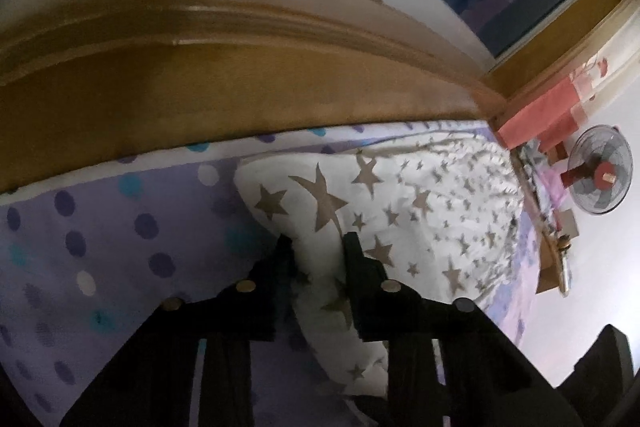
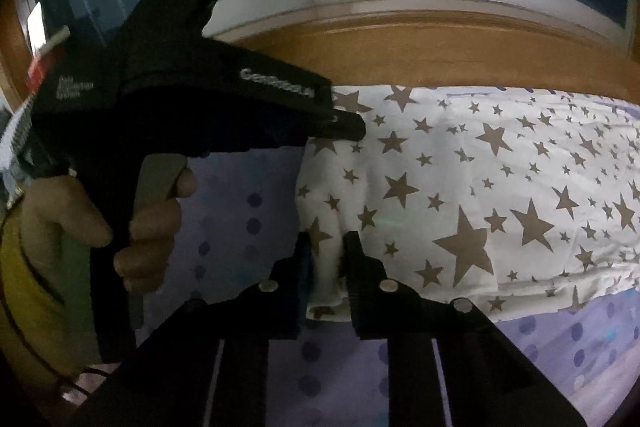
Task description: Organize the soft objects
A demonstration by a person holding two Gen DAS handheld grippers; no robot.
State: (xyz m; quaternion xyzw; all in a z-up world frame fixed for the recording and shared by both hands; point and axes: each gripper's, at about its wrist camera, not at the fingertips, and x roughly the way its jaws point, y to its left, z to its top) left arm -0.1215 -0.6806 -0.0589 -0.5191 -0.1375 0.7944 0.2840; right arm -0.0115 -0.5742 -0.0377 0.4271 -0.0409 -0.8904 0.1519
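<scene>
**Now both grippers pinch the star pillow**

Here, a white pillow with brown stars [image 1: 400, 211] lies on a purple bed sheet with dots [image 1: 100, 235], close to the wooden headboard [image 1: 200, 87]. The left gripper [image 1: 318, 243] has one end of the pillow squeezed between its two black fingers [image 1: 354, 247], and the cloth bulges out on both sides of them. The right gripper [image 2: 326, 243] pinches the same pillow at its near edge, with a fold of white cloth pressed between its fingers [image 2: 352, 247]. In the right camera's view the left gripper also shows from the side, its tip on the pillow's far corner, and a person's hand [image 2: 136, 223] grips its handle. The rest of the pillow stretches away to the right of both grippers. A standing fan [image 1: 600, 169] is beside the bed
</scene>
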